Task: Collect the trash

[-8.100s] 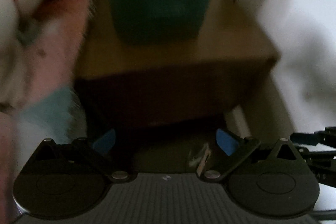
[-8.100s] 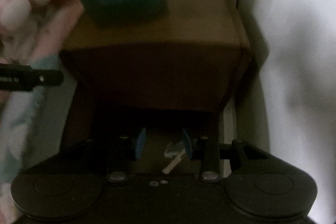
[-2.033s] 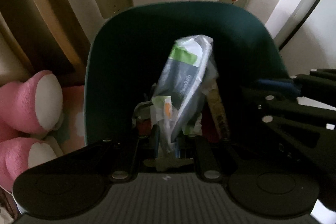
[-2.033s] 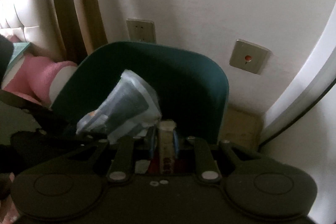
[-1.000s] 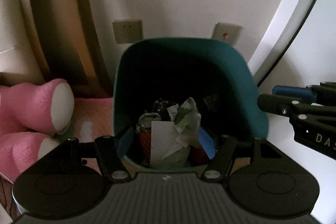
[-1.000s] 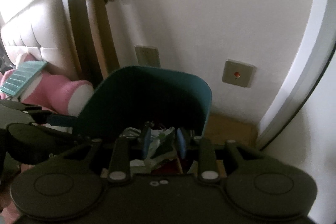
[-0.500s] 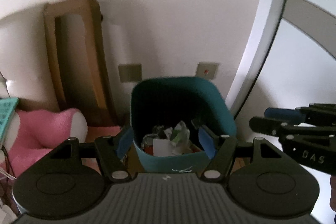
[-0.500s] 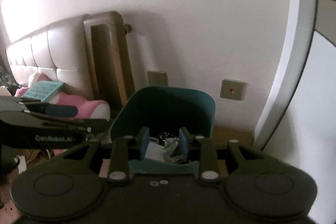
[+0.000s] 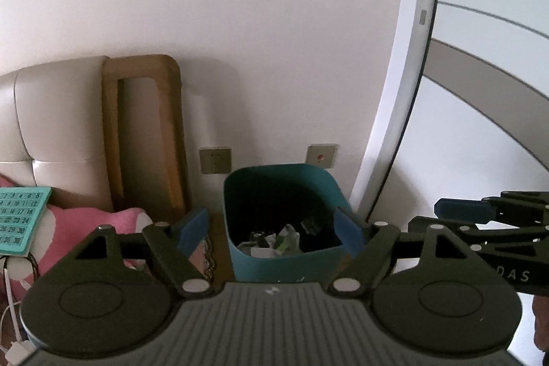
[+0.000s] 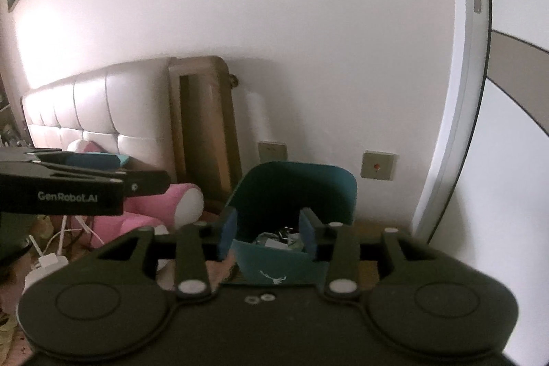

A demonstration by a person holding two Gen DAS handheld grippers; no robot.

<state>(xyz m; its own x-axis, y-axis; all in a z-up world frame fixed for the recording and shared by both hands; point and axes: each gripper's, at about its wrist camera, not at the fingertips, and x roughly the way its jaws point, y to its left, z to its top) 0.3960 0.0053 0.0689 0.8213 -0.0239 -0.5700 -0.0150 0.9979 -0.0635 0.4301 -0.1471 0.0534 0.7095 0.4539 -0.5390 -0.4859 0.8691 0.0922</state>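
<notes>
The teal trash bin [image 9: 284, 259] stands upright on the floor against the white wall [image 9: 274, 23], its long axis vertical and its open mouth facing up, so the crumpled wrappers and paper [image 9: 274, 240] inside lie below the rim. In the right wrist view the bin [image 10: 295, 191] shows a small white mark on its near face. Behind it on the wall sit a socket plate [image 9: 215, 160] and a switch plate with a red dot [image 9: 321, 156]. To its left a wooden frame [image 9: 144, 139] leans by the padded headboard [image 9: 58, 132], with a pink plush toy [image 9: 85, 225] and a teal number board [image 9: 19, 222] low beside it; to its right a curved white door edge [image 9: 401, 112] closes that side, leaving only a narrow strip of floor. Open room lies in front of and above the bin. The left gripper [image 9: 271, 228] hangs well back from the bin with its blue pads [image 9: 194, 227] spread wide on either side of the bin's outline and nothing between them; its jaws have just been opening. The right gripper [image 10: 267, 234] likewise stands apart and empty, its jaws having just been opening, and it shows at the right edge of the left view. A second ago both grippers were close over the bin mouth, and two seconds ago each was down inside it with a wrapper or packet in its jaws; now the trash lies in the bin and both have drawn back and up, so the whole bin and much more wall are in view.
</notes>
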